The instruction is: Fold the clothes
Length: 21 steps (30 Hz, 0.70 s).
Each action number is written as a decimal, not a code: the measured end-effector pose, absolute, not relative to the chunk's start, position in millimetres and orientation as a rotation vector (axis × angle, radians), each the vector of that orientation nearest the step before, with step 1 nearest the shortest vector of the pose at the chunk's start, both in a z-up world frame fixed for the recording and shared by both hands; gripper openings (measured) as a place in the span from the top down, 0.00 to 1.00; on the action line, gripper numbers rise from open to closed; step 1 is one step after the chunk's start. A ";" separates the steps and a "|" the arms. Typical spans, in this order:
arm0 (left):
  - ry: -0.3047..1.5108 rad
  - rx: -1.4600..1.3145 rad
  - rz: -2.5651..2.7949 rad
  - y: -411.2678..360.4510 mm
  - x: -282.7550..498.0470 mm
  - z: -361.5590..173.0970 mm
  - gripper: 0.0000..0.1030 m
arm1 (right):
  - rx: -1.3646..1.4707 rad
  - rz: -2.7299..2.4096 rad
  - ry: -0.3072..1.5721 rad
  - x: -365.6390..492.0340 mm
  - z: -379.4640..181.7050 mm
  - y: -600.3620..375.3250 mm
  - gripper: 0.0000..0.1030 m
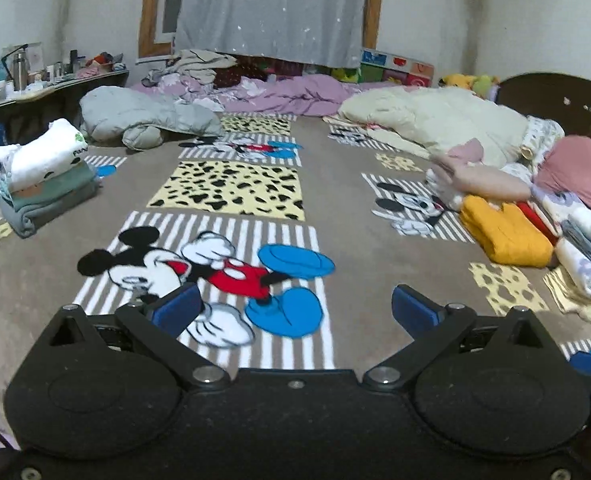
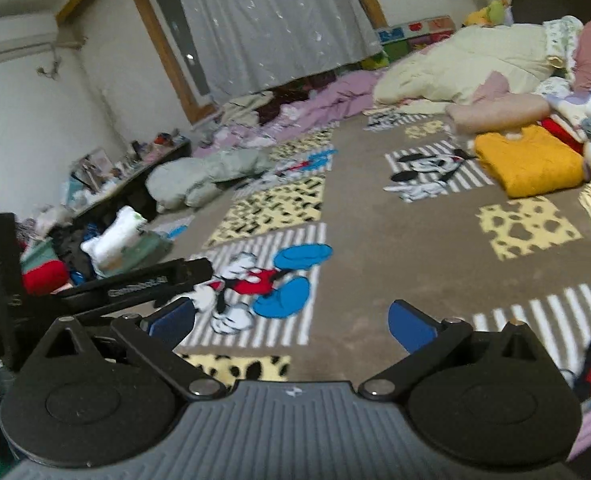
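My left gripper (image 1: pixel 295 308) is open above a cartoon-printed brown blanket (image 1: pixel 375 240), with nothing between its blue pads (image 1: pixel 177 312). My right gripper (image 2: pixel 291 320) is open too, over the same blanket (image 2: pixel 375 248), and holds nothing. A folded yellow garment (image 1: pixel 503 232) lies at the right of the blanket, beside folded white and grey clothes (image 1: pixel 587 248); the right wrist view shows the yellow garment (image 2: pixel 529 162) as well. At the left stands a folded stack (image 1: pixel 45 176) with a white piece on top. The other gripper's black body (image 2: pixel 95 280) shows at the left of the right wrist view.
A grey padded jacket (image 1: pixel 143 114), a purple quilt (image 1: pixel 287 94) and a cream duvet (image 1: pixel 447 120) lie along the far side. A cluttered low table (image 1: pixel 55 80) stands far left. A curtain (image 1: pixel 271 8) covers the window. A dark headboard (image 1: pixel 555 100) is at the right.
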<state>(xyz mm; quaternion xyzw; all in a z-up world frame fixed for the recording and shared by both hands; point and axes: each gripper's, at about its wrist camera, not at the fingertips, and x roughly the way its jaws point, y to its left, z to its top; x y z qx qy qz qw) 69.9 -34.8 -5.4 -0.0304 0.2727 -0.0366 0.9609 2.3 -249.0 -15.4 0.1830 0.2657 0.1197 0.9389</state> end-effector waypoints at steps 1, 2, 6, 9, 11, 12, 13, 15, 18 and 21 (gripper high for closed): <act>0.561 -0.054 -0.071 -37.1 66.9 -4.4 0.00 | 0.368 0.228 0.550 1.6 -15.9 -249.5 0.00; 0.568 -0.049 -0.068 -38.1 64.3 -2.9 0.00 | 0.361 0.218 0.557 1.8 -15.7 -249.7 0.00; 0.568 -0.030 -0.066 -38.3 49.8 1.1 0.00 | 0.336 0.179 0.582 3.4 -14.2 -250.2 0.00; 0.569 -0.005 -0.055 -38.8 38.1 2.2 0.00 | 0.324 0.164 0.584 4.0 -12.1 -248.9 0.00; 0.574 -0.002 -0.044 -37.4 32.0 3.3 0.00 | 0.308 0.157 0.589 3.2 -11.4 -246.2 0.00; 0.572 0.002 -0.036 -37.0 28.9 4.1 0.00 | 0.297 0.152 0.591 2.9 -11.0 -244.3 0.00; 0.571 0.007 -0.029 -36.7 25.8 4.9 0.00 | 0.285 0.147 0.593 2.4 -10.5 -242.6 0.00; 0.569 0.007 -0.022 -35.2 19.8 7.2 0.00 | 0.267 0.142 0.595 1.0 -10.0 -240.1 0.00; 0.565 0.006 -0.013 -32.9 10.8 10.3 0.00 | 0.254 0.143 0.603 -0.8 -8.1 -237.6 0.00; 0.557 0.014 -0.004 -31.3 2.0 12.5 0.00 | 0.234 0.141 0.612 -2.0 -6.0 -234.0 0.00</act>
